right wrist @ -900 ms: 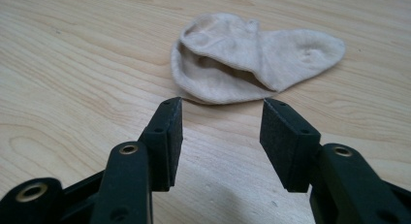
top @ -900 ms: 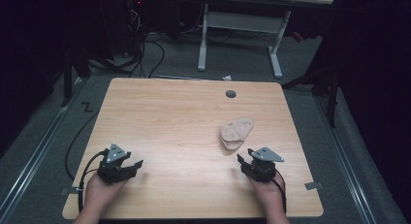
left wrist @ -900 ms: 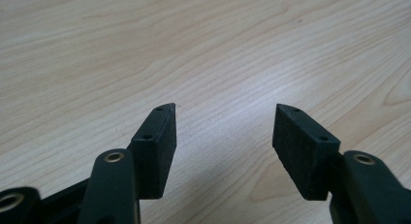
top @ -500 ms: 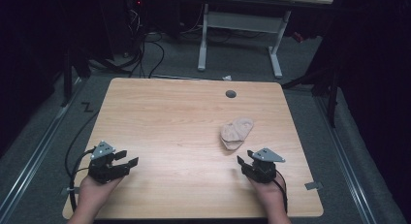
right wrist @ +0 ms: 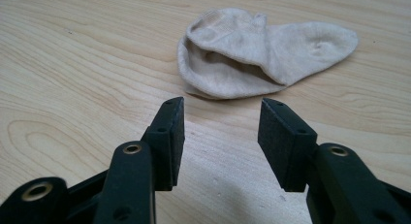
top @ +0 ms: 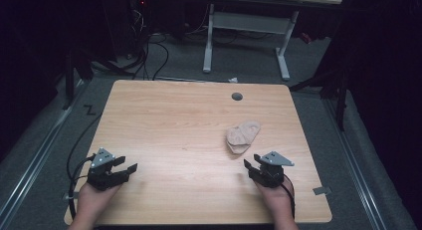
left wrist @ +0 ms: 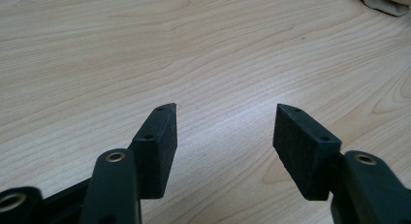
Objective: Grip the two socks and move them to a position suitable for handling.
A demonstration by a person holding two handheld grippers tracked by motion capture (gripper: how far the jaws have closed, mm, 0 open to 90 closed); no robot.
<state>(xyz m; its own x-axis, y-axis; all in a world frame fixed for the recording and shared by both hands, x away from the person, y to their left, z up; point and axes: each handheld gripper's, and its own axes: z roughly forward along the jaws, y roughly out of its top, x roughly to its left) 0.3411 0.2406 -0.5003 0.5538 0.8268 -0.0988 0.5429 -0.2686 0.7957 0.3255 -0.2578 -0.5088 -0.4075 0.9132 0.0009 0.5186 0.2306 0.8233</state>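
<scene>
Your left gripper sits at the near left corner of the table, low over the wood, its jaws pointing toward the right and spread wide with bare tabletop between them; in the left gripper view the same gripper shows a broad gap with plain wood grain beyond it, and a pale scrap of the sock peeks in at the far top right corner, well apart from your jaws. Moving across, the middle of the table lies bare, with a small dark round grommet near the far edge. Right of centre, the beige sock lies folded over on itself, flat on the wood, nearer to your right hand than to your left. Your right gripper rests just in front of it at the near right side, with its jaws aimed roughly toward the fabric. In the right gripper view that gripper has its jaws parted to a moderate gap and holds nothing, and the sock lies just ahead of the tips, close but not touching, with its open cuff toward the left and its toe end stretching to the right.
</scene>
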